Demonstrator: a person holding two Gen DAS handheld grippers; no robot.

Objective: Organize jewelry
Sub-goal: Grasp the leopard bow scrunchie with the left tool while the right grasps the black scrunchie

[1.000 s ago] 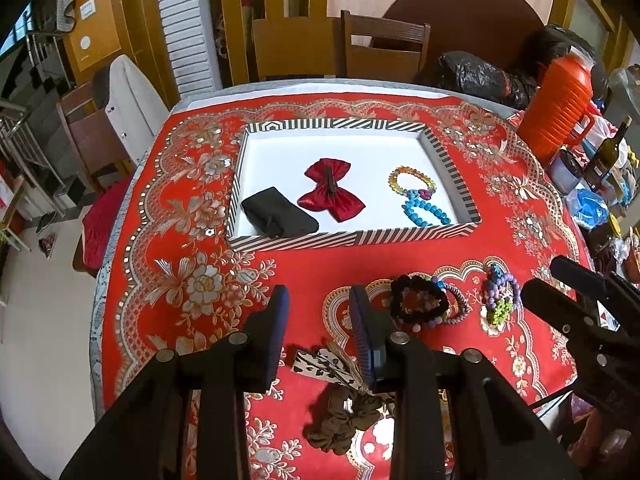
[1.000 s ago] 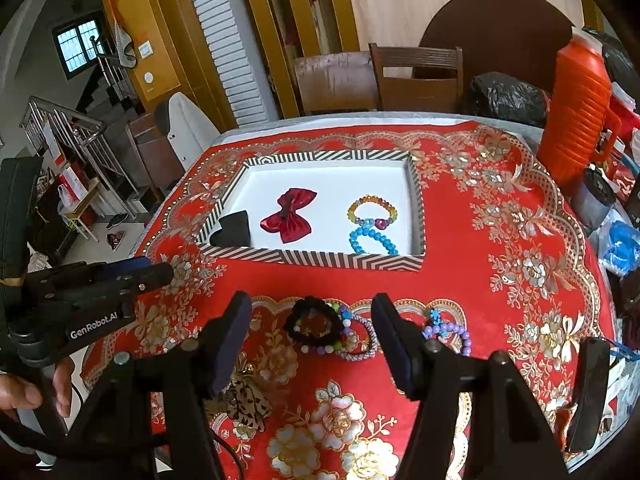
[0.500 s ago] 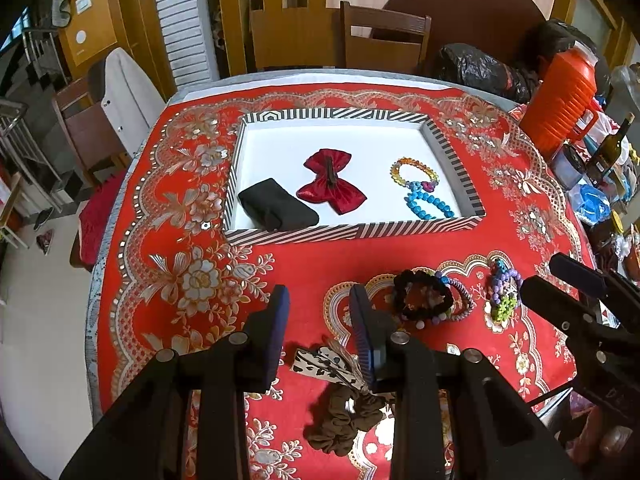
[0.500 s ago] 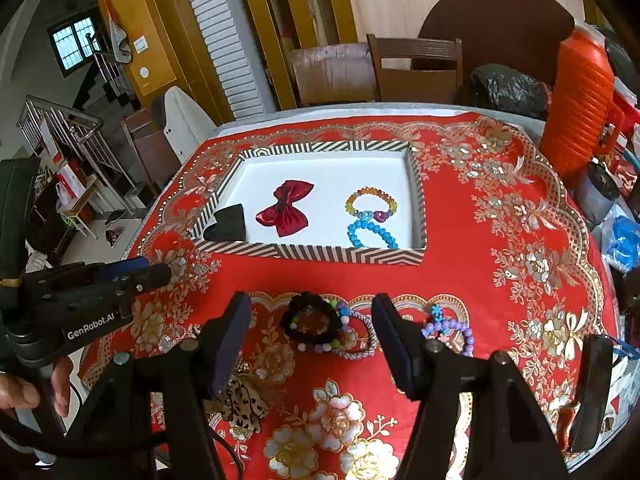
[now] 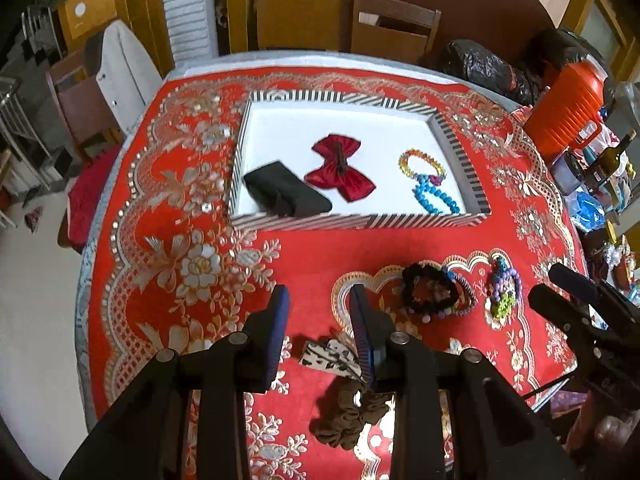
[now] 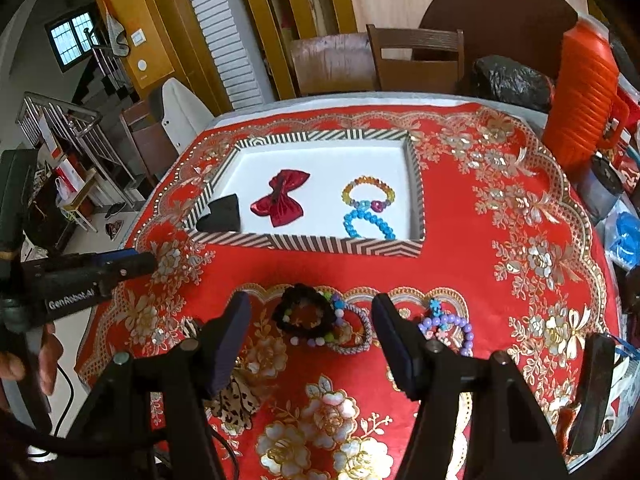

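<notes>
So, quick rundown of where this sits:

Left tongs: left gripper (image 5: 320,320) is spread a bit with nothing between the jaws, hanging over the near edge of the red tablecloth (image 5: 312,248).

Right tongs: right gripper (image 6: 310,334) is spread wider, also empty, and frames the black bead bracelet (image 6: 306,316) from above without touching it.

Just under the left tongs: a spotted hair clip (image 5: 330,356) and a brown scrunchie (image 5: 352,416) lie on the cloth, just beside the right-hand jaw.

Loose pile: black bracelet tangled with a pale beaded one (image 6: 352,332), purple bead bracelet (image 6: 448,328) near it to the right.

Striped tray (image 5: 360,222): already holds a black pouch (image 5: 286,194), red bow (image 5: 340,168), rainbow bracelet (image 5: 422,162) and blue bracelet (image 5: 434,198).

Step in hand: looks like lining up the next pick, roughly half the stuff sorted I'd say.

Next move: probably drop onto the clip or the black bracelet, pinch, and carry it to the tray. The tangled bracelets might come up together, so aim for one strand.

Versus a second ago: the left camera has sunk and tipped down a touch, tray sits lower in its view. Both tongs' spread unchanged, nothing on the table moved.
</notes>
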